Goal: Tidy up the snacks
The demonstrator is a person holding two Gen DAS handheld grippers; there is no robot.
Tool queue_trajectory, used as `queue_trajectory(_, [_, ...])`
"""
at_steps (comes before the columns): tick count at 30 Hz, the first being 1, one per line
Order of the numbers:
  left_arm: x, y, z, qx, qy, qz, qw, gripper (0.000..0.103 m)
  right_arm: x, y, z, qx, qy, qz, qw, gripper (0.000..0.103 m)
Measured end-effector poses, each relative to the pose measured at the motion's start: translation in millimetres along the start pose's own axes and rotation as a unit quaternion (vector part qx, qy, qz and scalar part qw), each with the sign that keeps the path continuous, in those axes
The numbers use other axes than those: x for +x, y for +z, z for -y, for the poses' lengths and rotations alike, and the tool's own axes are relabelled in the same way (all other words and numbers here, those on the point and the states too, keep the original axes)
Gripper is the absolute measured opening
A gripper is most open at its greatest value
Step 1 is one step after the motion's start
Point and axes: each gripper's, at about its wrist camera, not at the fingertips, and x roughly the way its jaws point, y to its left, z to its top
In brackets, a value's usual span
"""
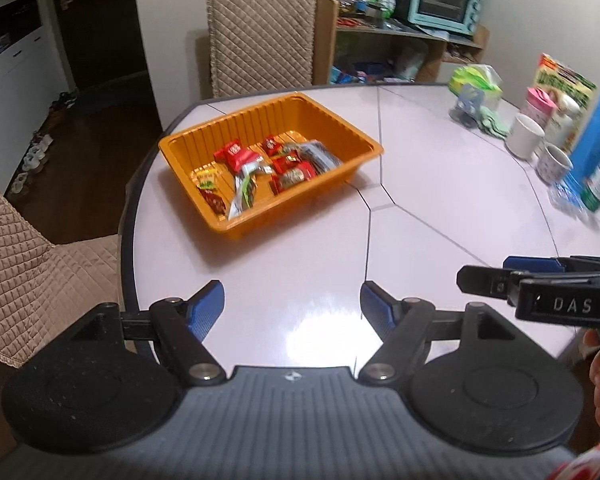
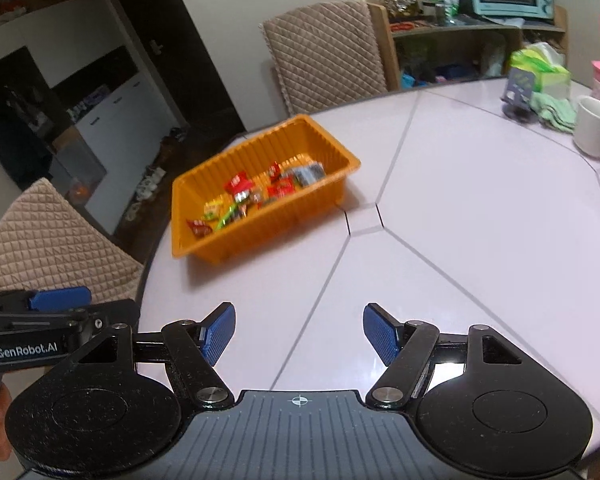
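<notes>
An orange plastic tray (image 1: 332, 120) stands on the pale table near its far left edge and holds several wrapped snacks (image 1: 288, 172), mostly red, with some green and silver ones. It also shows in the right wrist view (image 2: 332, 148) with the snacks (image 2: 260, 192) inside. My left gripper (image 1: 292, 304) is open and empty above the near table, well short of the tray. My right gripper (image 2: 299, 332) is open and empty too, beside the left one. The right gripper shows side-on in the left wrist view (image 1: 500, 276).
Mugs (image 1: 525, 136), a tissue pack (image 1: 476, 80), a blue box (image 1: 598, 132) and bottles crowd the table's right side. Quilted chairs (image 1: 260, 36) stand behind and left of the table. A shelf with a teal oven (image 1: 444, 0) is at the back.
</notes>
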Motion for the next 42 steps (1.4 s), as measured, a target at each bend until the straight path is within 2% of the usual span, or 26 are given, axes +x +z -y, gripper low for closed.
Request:
queue_trajectory(8, [-27,-35,-15,0.015,-0.017,-0.007,0.9997,0.073,-25,-47,-33,0.003,-0.037,-0.005,0.999,0.071])
queue_trajectory(17, [-49,-69,-26,0.032,-0.031,-0.01,0.9989,0.073,-43,-85,-65,0.008,-0.053,-0.009,0.999,0.071])
queue_trajectory(25, [-61,-81,-31,0.039,-0.038,-0.007,0.9985,0.073,-52,-93,-79,0.009,-0.065,-0.003,0.998,0.071])
queue_trajectory(42, [-61,-83,-33,0.037,-0.04,-0.007,0.9985,0.073,-49,-91,-82,0.004,-0.068,-0.006,0.998,0.071])
